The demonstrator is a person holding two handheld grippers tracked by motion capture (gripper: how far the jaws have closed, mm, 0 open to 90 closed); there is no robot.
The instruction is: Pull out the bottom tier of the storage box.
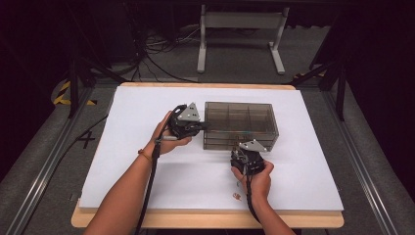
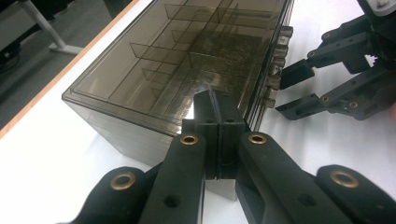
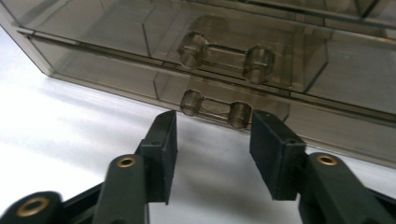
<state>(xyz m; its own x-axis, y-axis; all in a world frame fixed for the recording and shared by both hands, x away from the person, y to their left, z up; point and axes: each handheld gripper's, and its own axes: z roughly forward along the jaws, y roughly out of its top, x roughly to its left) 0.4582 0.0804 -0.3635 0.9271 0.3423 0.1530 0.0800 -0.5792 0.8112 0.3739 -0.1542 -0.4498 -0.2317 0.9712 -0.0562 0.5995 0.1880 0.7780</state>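
1. My left gripper (image 1: pixel 188 120) sits at the left end of the smoky plastic drawer box (image 1: pixel 240 125). Its jaws are pressed flat together with nothing between them, tips against the box's end wall near the upper edge. I read this as a brace: closed jaws make one blunt pusher, so the box should not slide when a drawer is pulled.

2. My right gripper (image 3: pixel 212 154) is at the front face of the box, low down. Its jaws are spread, one on each side of the lower drawer handle (image 3: pixel 215 108), which lies just ahead of the tips. The pads are not yet on it, so nothing is pinched.

3. Jaws are lined up level with the handle's bar, so closing them should catch its two round posts from the ends. That looks like the intent: grab the bottom drawer and draw it toward me.

4. The upper drawer handle (image 3: pixel 226 52) sits directly above and beyond the jaws, close enough that a tip riding high could snag it instead.

5. From the left gripper view, the right gripper (image 2: pixel 327 79) appears off to the right of my closed jaws, aimed at the row of handles on the box front.

6. Around: white table (image 1: pixel 147 166), bare near both grippers. A small brownish object (image 1: pixel 237 196) lies behind the right gripper near the table edge; too small to identify, not in the way.

7. Box compartments look empty through the lid, though the tint hides detail.
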